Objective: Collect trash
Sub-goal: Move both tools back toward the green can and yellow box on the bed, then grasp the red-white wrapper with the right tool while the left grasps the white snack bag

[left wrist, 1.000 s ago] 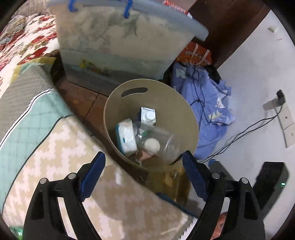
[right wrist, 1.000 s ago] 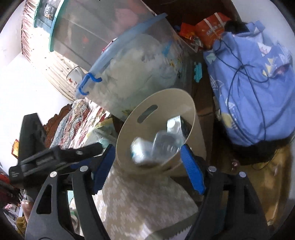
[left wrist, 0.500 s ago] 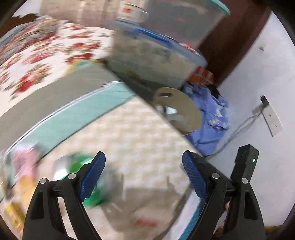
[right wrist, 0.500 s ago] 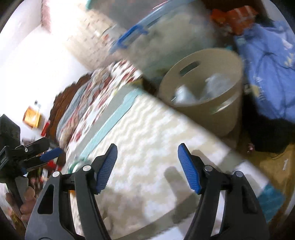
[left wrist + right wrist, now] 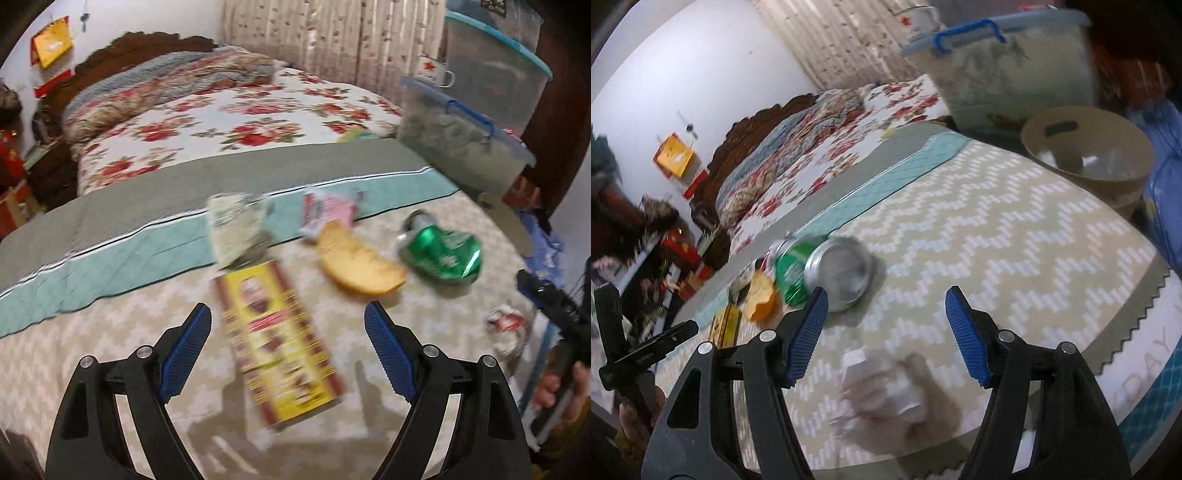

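Trash lies on the zigzag blanket [image 5: 92, 332]. My left gripper [image 5: 286, 347] is open and empty, just above a flat yellow box [image 5: 277, 339]. Beyond it lie an orange peel [image 5: 358, 266], a crushed green can [image 5: 439, 251], a pink wrapper [image 5: 328, 210], a pale packet [image 5: 236, 225] and a crumpled white wrapper [image 5: 506, 325]. My right gripper [image 5: 886, 332] is open and empty over the crumpled white wrapper [image 5: 886, 395], with the green can [image 5: 820, 269] just past its left finger. The beige trash bin [image 5: 1089, 147] stands beyond the bed corner.
A clear storage box with a blue lid [image 5: 1008, 62] stands behind the bin, another tub [image 5: 495, 62] stacked behind it. Blue clothing [image 5: 1163, 166] lies right of the bin. A floral quilt [image 5: 240, 110] covers the far bed; a wooden headboard [image 5: 129, 55] is behind.
Both grippers have swung away from above the bin, back over the blanket. The trash on the bed has come into view under them. Both stay open.
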A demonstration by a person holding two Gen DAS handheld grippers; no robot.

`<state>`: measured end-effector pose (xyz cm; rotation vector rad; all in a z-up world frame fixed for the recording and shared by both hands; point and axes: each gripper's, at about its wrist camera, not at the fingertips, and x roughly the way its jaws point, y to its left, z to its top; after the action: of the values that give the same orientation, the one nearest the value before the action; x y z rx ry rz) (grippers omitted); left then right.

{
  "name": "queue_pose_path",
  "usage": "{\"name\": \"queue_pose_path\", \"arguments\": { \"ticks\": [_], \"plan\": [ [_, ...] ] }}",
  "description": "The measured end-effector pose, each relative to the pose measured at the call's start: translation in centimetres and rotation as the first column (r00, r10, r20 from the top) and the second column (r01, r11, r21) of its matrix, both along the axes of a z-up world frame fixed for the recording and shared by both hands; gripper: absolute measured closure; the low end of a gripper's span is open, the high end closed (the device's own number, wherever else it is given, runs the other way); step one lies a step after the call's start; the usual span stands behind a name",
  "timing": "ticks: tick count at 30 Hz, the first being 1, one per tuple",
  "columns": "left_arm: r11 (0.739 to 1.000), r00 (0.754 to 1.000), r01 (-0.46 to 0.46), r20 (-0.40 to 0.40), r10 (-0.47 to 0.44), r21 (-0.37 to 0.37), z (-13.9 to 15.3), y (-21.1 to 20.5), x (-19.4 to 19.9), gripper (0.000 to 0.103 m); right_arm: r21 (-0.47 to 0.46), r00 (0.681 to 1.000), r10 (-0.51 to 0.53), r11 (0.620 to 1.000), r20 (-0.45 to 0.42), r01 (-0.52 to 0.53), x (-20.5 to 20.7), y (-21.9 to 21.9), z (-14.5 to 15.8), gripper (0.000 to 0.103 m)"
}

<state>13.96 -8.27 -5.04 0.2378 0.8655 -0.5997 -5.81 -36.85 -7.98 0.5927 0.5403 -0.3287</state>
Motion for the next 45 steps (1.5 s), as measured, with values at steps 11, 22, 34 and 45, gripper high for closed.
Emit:
{"name": "queue_pose_path", "arguments": {
  "ticks": [11, 22, 34, 45],
  "plan": [
    [0.994, 0.994, -0.106, 0.030, 0.106, 0.013, -2.0, 5.3, 0.7, 0.022, -0.203, 0.986, 0.148, 0.966, -0.070, -0.159, 2.9, 8.5, 1.0, 0.035],
    [0.984, 0.984, -0.177, 0.019, 0.177, -0.015, -3.1, 8.3, 2.4, 0.022, -0.201, 0.954, 0.270, 0.935, -0.130, -0.292, 7.2, 12.2, 1.0, 0.035],
    [0.964, 0.976, -0.208, -0.100, 0.193, -0.168, -3.7, 10.9, 3.8, 0.024, -0.115, 0.924, 0.298, 0.936, -0.240, -0.332, 21.7, 10.0, 2.7, 0.036],
    [0.965, 0.979, -0.196, -0.097, 0.181, -0.174, -3.6, 10.6, 3.5, 0.024, -0.076, 0.836, 0.250, 0.942, -0.489, -0.326, 31.2, 8.6, -0.9, 0.026]
  ]
}}
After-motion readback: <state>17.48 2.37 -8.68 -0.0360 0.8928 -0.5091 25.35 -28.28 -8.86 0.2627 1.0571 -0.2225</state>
